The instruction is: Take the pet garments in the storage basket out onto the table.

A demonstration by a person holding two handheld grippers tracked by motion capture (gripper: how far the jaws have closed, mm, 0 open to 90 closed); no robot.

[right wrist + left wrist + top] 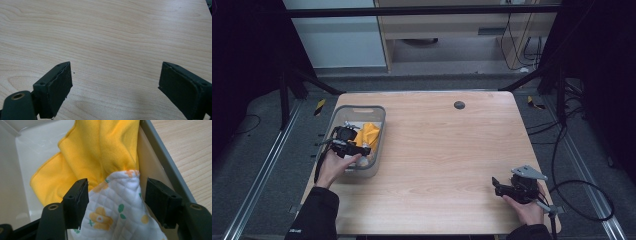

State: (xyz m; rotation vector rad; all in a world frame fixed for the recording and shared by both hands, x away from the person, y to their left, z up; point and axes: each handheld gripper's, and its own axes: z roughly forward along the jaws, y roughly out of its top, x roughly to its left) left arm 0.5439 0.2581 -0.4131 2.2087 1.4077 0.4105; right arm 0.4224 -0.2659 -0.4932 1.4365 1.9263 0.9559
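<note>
A grey plastic bin (359, 107) stands at the table's left side with a yellow cloth (369, 135) in it. In the left gripper view the yellow cloth (100, 150) lies bunched against the bin's wall (160, 152). In front of it is a white quilted cloth (117, 212) printed with orange flowers. My left gripper (116, 192) reaches into the bin (357, 148), its jaws apart on either side of the white cloth; a small gap shows at the right pad (160, 200). My right gripper (496, 184) rests open near the table's front right corner, over bare wood (115, 77).
The wooden table (447, 150) has a small black round plug (459, 105) near its far edge. Black frame rails and cables run along the floor on both sides. The bin's inside wall stands close to the left gripper's right jaw.
</note>
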